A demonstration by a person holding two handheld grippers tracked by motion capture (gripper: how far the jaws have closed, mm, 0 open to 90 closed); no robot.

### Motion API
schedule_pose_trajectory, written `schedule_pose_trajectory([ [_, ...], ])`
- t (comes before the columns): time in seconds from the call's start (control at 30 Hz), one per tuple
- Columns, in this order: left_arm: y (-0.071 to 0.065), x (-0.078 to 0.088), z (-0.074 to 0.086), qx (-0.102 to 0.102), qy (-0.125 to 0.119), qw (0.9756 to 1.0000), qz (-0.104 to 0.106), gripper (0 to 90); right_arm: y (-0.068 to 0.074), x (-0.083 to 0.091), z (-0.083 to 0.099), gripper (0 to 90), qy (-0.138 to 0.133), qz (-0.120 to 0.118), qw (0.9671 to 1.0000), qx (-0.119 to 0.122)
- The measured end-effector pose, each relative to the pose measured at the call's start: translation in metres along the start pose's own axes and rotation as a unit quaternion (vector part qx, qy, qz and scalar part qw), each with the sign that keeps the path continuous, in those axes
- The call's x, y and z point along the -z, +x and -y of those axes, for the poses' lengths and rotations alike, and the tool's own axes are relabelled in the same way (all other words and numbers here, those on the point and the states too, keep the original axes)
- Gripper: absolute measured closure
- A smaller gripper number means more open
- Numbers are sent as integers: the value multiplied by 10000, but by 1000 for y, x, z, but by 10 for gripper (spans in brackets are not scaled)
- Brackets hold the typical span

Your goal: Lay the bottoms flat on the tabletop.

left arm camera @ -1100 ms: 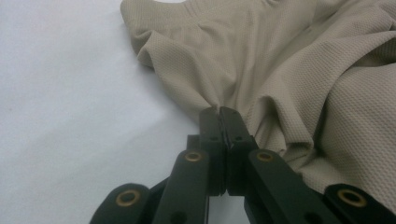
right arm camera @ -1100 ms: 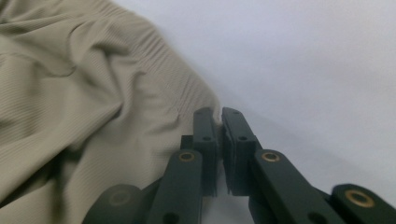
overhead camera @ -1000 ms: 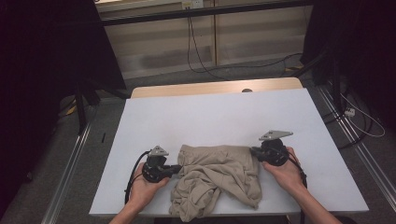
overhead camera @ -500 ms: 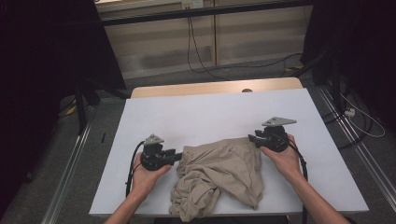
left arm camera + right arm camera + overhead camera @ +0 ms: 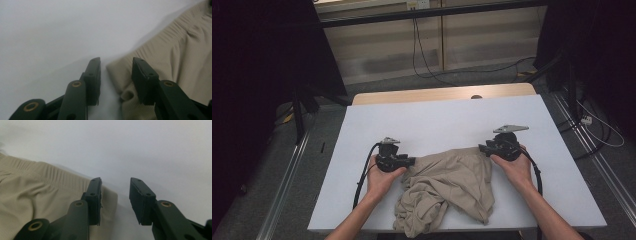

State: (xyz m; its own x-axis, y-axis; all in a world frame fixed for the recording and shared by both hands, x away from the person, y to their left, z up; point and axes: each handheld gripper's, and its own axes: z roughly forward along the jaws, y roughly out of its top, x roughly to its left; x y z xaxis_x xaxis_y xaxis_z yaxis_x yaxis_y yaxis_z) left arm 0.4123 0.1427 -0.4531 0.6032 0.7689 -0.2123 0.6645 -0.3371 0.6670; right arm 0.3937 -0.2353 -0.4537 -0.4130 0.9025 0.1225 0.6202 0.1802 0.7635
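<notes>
Figure: release of a garment's waistband corners. A beige ribbed garment point(image 5: 447, 192) is lying crumpled on the white counter point(image 5: 437, 120), at about 6 o'clock of the counter in the high view, its gathered waistband stretched across the top edge between the two hands.

Compared with a second ago, when both tools were clamped on the band's corners nearer the person, the hands are now sitting farther up the counter and wider apart, and the band is lying straighter.

The left tool point(image 5: 411, 161), at 9 o'clock of the garment, is standing partly open, its jaws having just been opening. In the left gripper view the left tool point(image 5: 116, 75) is showing the fabric corner point(image 5: 120, 75) lying in the gap, against the far jaw but not pinched.

The right tool point(image 5: 483, 148), at 2 o'clock of the garment, is likewise partly open after the same opening motion. In the right gripper view the right tool point(image 5: 115, 195) is straddling bare counter, the band's corner point(image 5: 108, 197) passing under one jaw, unheld.

Judgement: the spreading pull is ending and the band is being laid down. The lower part is remaining bunched, so further flattening is probably needed.
</notes>
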Motion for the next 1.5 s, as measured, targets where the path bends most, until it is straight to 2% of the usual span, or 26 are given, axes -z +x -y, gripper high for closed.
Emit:
schedule_pose_trajectory([
  [0.03, 1, 1, 1, 9, 22, 10000, 5, 641, 0, -1, 2, 628, 71, -8, 10000, -23],
  [0.13, 5, 4, 5, -4, -1, 9998, 218, 650, 0, -1, 5, 653, 189, -73, 9998, -55],
  [0.2, 5, 7, 8, -6, 36, 9995, 317, 658, 3, -3, 9, 647, 280, -244, 9993, 10],
  [0.23, 4, 8, 9, 39, 48, 9993, 364, 676, 4, -3, 10, 665, 252, -220, 9994, 64],
  [0.3, 2, 9, 11, 68, 48, 9993, 377, 686, 6, -2, 10, 696, 275, -259, 9993, 25],
  [0.37, 0, 9, 12, 40, 47, 9990, 444, 699, 6, -2, 10, 746, 260, -280, 9993, 13],
  [0.43, -2, 5, 12, 76, -20, 9978, 657, 751, 4, -2, 11, 800, 237, -311, 9992, -36],
  [0.5, -7, 2, 12, 82, -36, 9987, 507, 813, 3, -2, 11, 825, 217, -337, 9992, -55],
  [0.57, -9, 0, 10, -55, -22, 9988, 476, 858, 3, -2, 11, 839, 196, -319, 9993, -24],
  [0.6, -9, 0, 11, -43, -50, 9988, 492, 883, 3, -2, 11, 841, 191, -309, 9993, -20],
  [0.7, -6, 1, 10, -2, -53, 9985, 546, 896, 4, -2, 11, 846, 171, -290, 9994, -32],
  [1.0, 6, 12, 2, 116, -482, 9980, 383, 900, 4, 1, 8, 847, 27, -289, 9996, -40],
  [1.07, 9, 11, 2, 131, -434, 9982, 387, 899, 4, 1, 7, 846, -13, -281, 9996, -49],
  [1.1, 10, 9, 2, 166, -428, 9984, 323, 899, 5, 0, 7, 846, 0, -277, 9996, -51],
  [1.17, 12, 8, 2, 224, -435, 9985, 245, 891, 6, -2, 8, 845, 63, -259, 9996, -16],
  [1.2, 13, 8, 0, 324, -502, 9979, 232, 867, 7, -3, 8, 845, 97, -245, 9997, -2],
  [1.33, 17, 8, -11, 245, -612, 9977, 139, 708, 7, -5, 8, 845, 115, -243, 9996, 9],
  [1.4, 18, 2, -15, 284, -538, 9981, 96, 659, 6, -5, 8, 845, 118, -252, 9996, 6],
  [1.5, 18, -8, -12, 313, -296, 9991, -24, 590, 6, -5, 8, 844, 122, -247, 9996, 13],
])
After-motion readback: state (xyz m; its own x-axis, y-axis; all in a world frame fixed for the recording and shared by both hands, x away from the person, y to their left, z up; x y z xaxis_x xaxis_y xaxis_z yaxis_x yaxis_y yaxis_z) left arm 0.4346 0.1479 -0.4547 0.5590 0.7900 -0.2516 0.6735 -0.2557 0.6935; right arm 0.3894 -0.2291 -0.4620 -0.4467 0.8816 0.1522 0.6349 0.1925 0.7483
